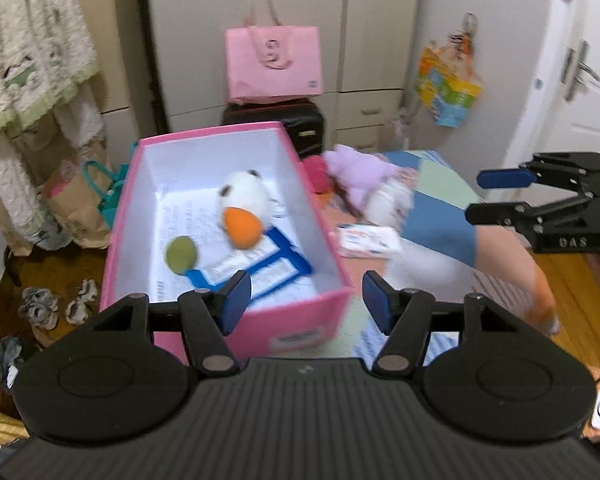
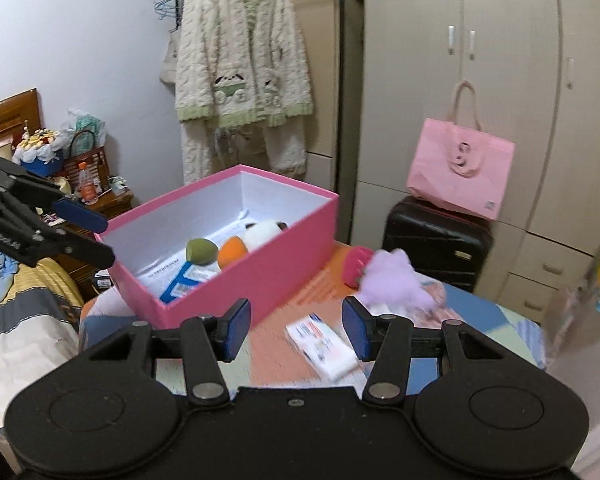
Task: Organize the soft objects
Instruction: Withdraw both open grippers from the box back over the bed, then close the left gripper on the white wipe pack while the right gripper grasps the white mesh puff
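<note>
The open pink cardboard box point(image 2: 236, 276) sits on the patchwork bedspread point(image 2: 496, 320), and it already holds a white plush duck head with an orange beak point(image 1: 242, 208) and a small olive-green soft ball point(image 1: 181, 255), both lying on printed papers. Outside it, just past the box's far corner, a fluffy lilac plush toy point(image 2: 394, 278) lies touching a bright pink soft thing point(image 2: 355, 265), with a flat white packet of tissues point(image 2: 324, 346) nearer in.

The left gripper point(image 1: 306, 306) hovers over the box's near end, jaws wide apart and holding nothing. The right gripper point(image 2: 296, 330) hangs above the bedspread, pointed toward the tissues and the lilac toy, likewise spread open and empty.

I'd guess the lilac toy is the next to go in. It looks very light and squashy, so it should give under the pads and won't break, though loose fur alone may slip free. Best to pinch deep across its bulk, not a tuft. The tissue packet looks slick; grip it across its narrow width
</note>
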Available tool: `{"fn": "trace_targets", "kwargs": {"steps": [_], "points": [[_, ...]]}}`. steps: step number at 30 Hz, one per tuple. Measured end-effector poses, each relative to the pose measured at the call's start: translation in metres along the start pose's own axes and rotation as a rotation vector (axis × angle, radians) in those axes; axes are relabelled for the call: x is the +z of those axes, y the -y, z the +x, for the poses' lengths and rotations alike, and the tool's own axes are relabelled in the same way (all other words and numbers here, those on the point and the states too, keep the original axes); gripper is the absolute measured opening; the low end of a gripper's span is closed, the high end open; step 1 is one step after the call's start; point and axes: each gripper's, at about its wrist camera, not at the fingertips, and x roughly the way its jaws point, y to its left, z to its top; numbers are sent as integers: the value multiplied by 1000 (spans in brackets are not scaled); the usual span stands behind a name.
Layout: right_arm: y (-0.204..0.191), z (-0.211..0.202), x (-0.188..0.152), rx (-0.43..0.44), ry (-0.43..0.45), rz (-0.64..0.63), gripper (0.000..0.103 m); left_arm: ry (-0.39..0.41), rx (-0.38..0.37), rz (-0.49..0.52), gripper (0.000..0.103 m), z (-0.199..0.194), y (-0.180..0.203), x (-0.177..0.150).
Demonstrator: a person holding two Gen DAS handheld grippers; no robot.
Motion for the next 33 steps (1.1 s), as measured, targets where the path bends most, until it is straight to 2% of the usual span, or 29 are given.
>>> {"fn": "trace_targets", "kwargs": {"steps": [4,11,18,29,33], "points": [[14,-18,-14,-35,3,23,57,-4,-22,40,61,0,27,-8],[40,-29,-31,-37,3,62,58,-19,-61,99,61,18,68,-14],[64,-8,-40,12,-15,96,58,-16,-63,133,61,51,96,-10],[98,29,-43,85,-24,133,58,-22,-54,118,62,112,114,3],[110,49,-41,102,-35,138,58,-24,-23,91,63,137,115,6]]}}
